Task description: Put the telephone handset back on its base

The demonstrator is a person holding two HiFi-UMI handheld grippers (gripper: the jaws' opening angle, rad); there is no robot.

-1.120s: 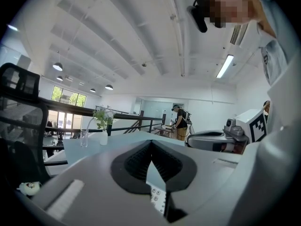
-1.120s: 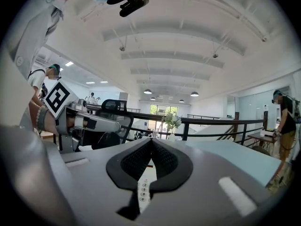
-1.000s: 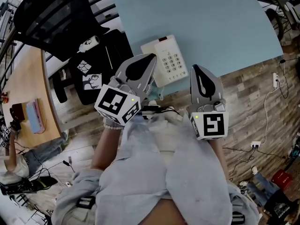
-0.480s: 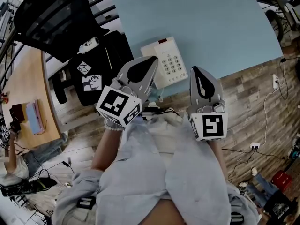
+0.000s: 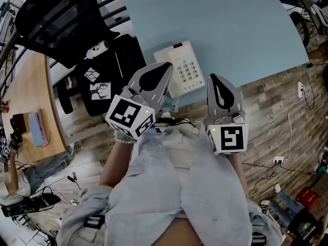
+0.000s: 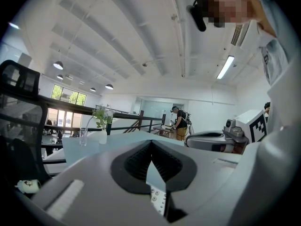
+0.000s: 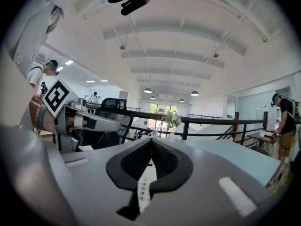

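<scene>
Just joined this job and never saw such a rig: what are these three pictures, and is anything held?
No robot arm: a person holds a grey two-jaw gripper in each hand. The head view looks down from the person's head on the left gripper and right gripper; each gripper view looks along its own jaws. On the light blue table lies a cream push-button telephone, just ahead of both. Both grippers are shut and empty. The left gripper hides the telephone's left side, so I cannot tell where the handset is.

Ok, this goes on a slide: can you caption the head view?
Shut and empty, the left gripper and right gripper hover before a white telephone on the blue table.
</scene>
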